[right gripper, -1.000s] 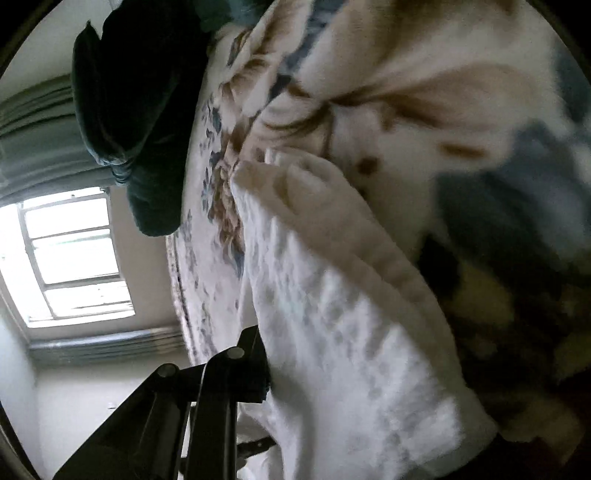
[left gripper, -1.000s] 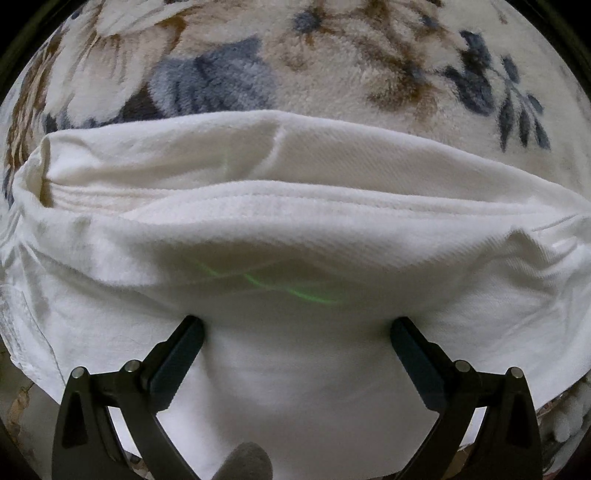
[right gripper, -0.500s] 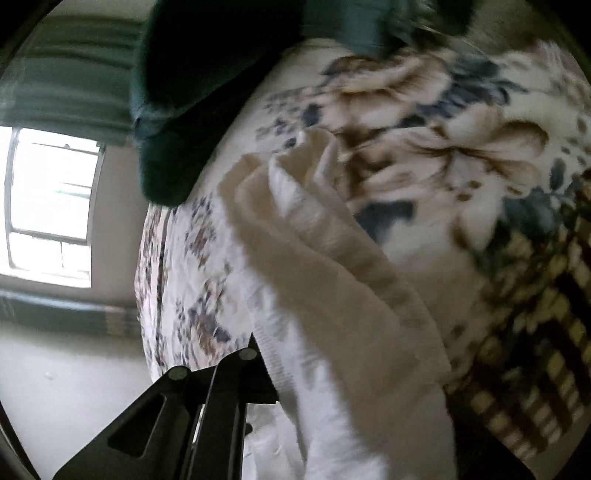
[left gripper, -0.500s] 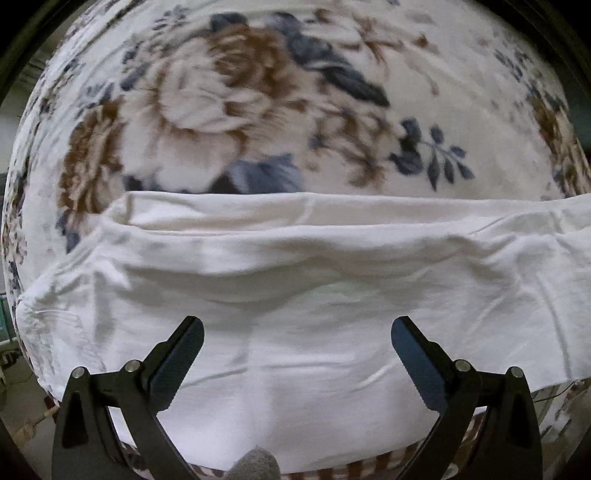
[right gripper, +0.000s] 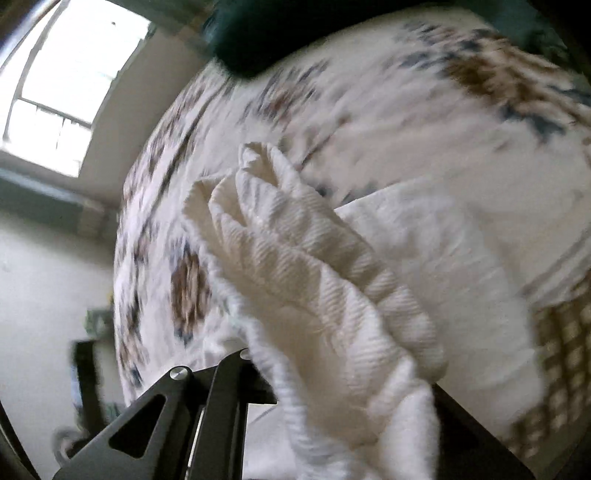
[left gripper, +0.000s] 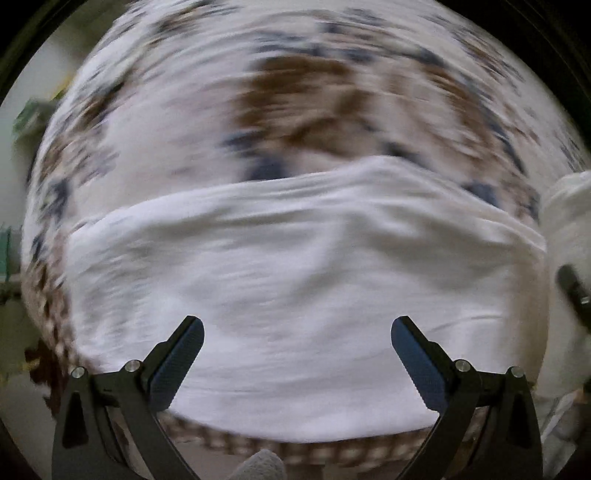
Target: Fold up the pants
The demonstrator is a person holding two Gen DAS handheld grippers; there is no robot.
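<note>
The white pants (left gripper: 295, 295) lie spread across a bed covered with a floral blanket (left gripper: 295, 103), the bulk of the cloth flat near the bed's checked edge. Seen from the left wrist, the left gripper (left gripper: 297, 354) hangs straight above that flat part with its jaws spread wide and nothing between the dark ribbed pads (left gripper: 177, 363); the picture is smeared by motion, so the fine folds of the cloth cannot be made out. Seen from the right wrist, the right gripper (right gripper: 332, 373) has just been closing and now stands nearly shut on a bunched, twisted length of the pants (right gripper: 314, 277), which rises out of the jaws in ridged pleats and hides the fingertips. Behind it the rest of the white cloth lies flat on the blanket (right gripper: 406, 92). A dark green pillow (right gripper: 266, 33) sits at the far end of the bed, beside a bright window (right gripper: 70, 85). No container is in either view.
</note>
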